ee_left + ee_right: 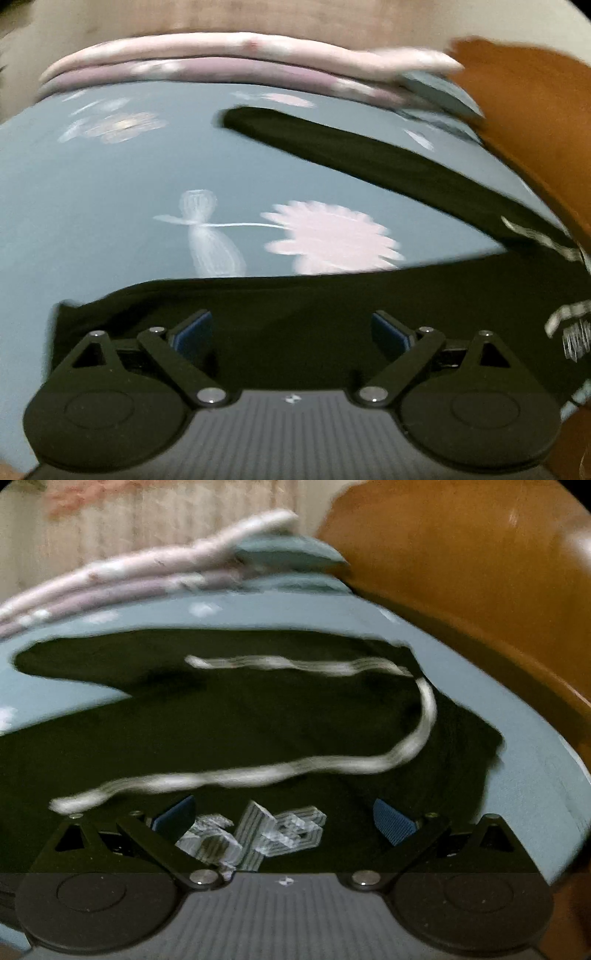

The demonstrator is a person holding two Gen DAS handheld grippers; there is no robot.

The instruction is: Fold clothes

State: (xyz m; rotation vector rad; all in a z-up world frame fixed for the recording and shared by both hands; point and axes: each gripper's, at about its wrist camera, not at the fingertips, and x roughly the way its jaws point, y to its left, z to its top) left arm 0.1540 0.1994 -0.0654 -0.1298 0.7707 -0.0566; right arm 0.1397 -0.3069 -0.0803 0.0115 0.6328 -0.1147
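Observation:
A black garment (295, 302) with white print lies spread on a grey-blue bedsheet (110, 206); a long black sleeve or leg (369, 162) stretches toward the far left. In the right wrist view the same black garment (240, 709) shows a curved white stripe (417, 738) and a white printed logo (258, 834). My left gripper (291, 332) hovers open just over the near black cloth, blue pads apart, nothing between them. My right gripper (284, 819) is open too, above the printed logo. Both views are motion-blurred.
A folded pink quilt (221, 55) lies along the far edge of the bed, with a grey-blue pillow (291, 552) beside it. An orange-brown wooden headboard (461, 561) rises on the right. The sheet carries pink and white flower prints (332, 240).

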